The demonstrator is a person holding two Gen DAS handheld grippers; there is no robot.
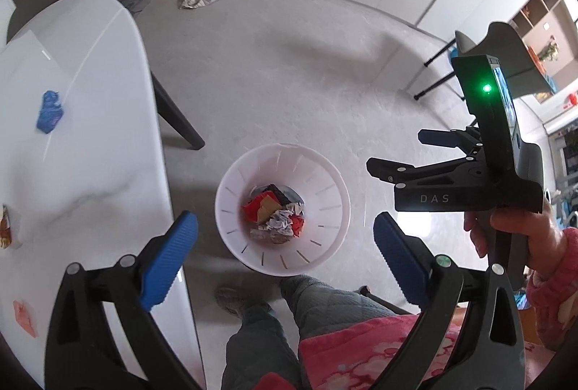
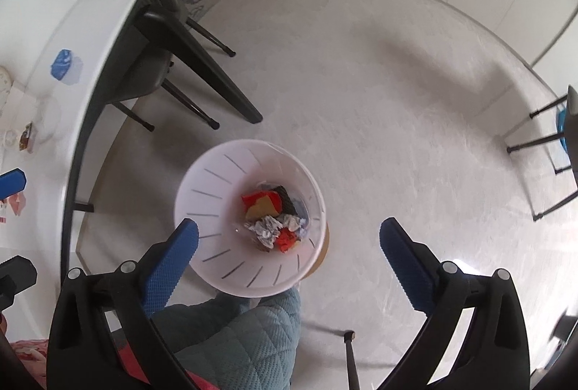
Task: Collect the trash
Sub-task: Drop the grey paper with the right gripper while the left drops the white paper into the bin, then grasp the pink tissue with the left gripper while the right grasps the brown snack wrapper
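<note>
Trash (image 1: 276, 215) half-hidden deep in white bin (image 1: 231, 180), both grippers' fingers (image 1: 169, 260) spread wide, empty, bases cut off.

Open way down to the bin

The white bin (image 1: 249, 245) mouth is free; the table (image 1: 90, 173) edge stands just beside.

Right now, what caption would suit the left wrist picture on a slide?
Both open grippers, left and right, hover above a white bin of crumpled trash.
</note>
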